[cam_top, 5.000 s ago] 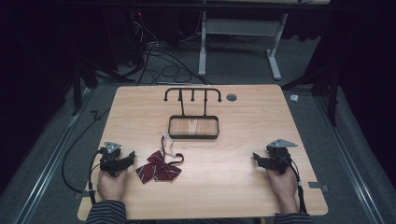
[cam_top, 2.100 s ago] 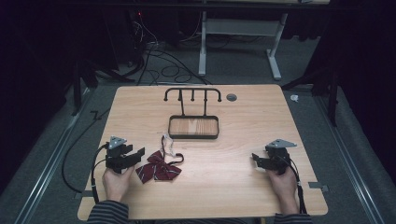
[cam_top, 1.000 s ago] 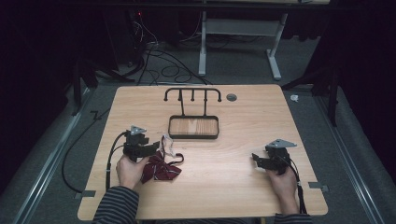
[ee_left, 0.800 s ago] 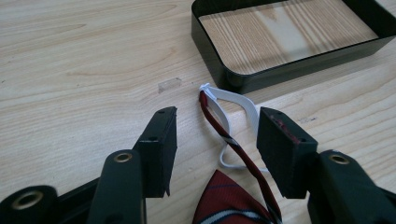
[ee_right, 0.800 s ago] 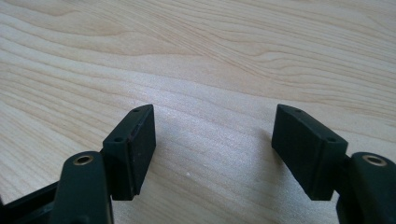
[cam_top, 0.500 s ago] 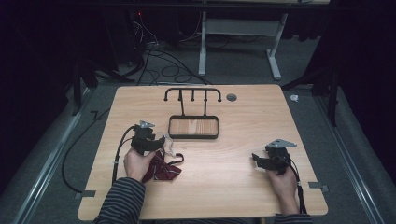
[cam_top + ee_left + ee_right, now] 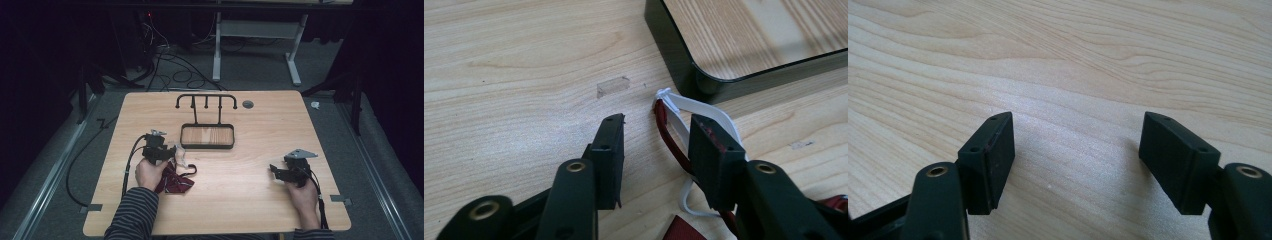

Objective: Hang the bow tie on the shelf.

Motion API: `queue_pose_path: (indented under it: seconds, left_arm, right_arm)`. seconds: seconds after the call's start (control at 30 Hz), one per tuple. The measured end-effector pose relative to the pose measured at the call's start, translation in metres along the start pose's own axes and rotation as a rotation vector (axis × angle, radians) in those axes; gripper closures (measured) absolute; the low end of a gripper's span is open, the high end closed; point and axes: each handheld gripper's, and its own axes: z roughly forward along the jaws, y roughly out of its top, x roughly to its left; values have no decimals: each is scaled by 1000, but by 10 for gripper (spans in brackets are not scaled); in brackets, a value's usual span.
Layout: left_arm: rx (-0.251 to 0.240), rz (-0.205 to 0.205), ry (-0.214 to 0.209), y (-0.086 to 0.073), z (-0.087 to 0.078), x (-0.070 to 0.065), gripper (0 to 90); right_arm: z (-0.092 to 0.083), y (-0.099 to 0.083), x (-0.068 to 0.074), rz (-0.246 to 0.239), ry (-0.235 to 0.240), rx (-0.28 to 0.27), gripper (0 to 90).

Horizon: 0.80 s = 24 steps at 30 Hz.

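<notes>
Soft, light bow tie (image 7: pixel 172 180) near the bench's left edge; left gripper (image 7: pixel 655 145) closing around its thin strap (image 7: pixel 684 112), not yet pinching; right gripper (image 7: pixel 1075 160) apart.

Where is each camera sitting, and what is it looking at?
High view: above the table, looking down; both forearms, left gripper, right gripper.
Left gripper view: on that gripper, facing the bow tie's strap beside the tray.
Right gripper view: on that gripper, facing bare wood.
High and left views share the tray.
</notes>
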Motion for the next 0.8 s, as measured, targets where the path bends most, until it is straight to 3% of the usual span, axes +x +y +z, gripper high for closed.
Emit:
queue_pose_path:
  seconds: [0.57,0.8]
  left_arm:
    - [35,45,29,-3,9,-5,784]
    - [40,54,14,-3,10,-5,880]
  right_arm:
    - [0,0,0,0,0,0,318]
    - [0,0,0,0,0,0,318]
